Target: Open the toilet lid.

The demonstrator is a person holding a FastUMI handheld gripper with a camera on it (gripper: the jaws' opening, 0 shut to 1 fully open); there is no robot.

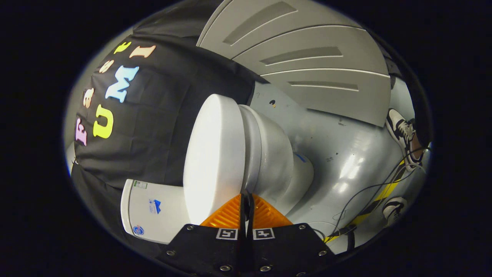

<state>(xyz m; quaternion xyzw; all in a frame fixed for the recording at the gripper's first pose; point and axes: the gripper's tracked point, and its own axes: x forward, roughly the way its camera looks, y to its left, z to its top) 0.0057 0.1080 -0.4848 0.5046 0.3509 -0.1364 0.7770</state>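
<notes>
Pressing nearly together, the gripper's [246, 196] orange fingers [226, 215] are pinching the front edge of the white lid [213, 157], which is lying closed on the toilet [275, 157] just ahead.

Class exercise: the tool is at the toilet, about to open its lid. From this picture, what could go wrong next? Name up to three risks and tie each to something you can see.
1. The tool has its orange fingers nearly together at the seam between the lid and the bowl; they may slip off the smooth rim.
2. Prying at the seam could scratch the glossy surface.
3. Loose cables lie on the floor near someone's shoes: a possible trip hazard.
</notes>
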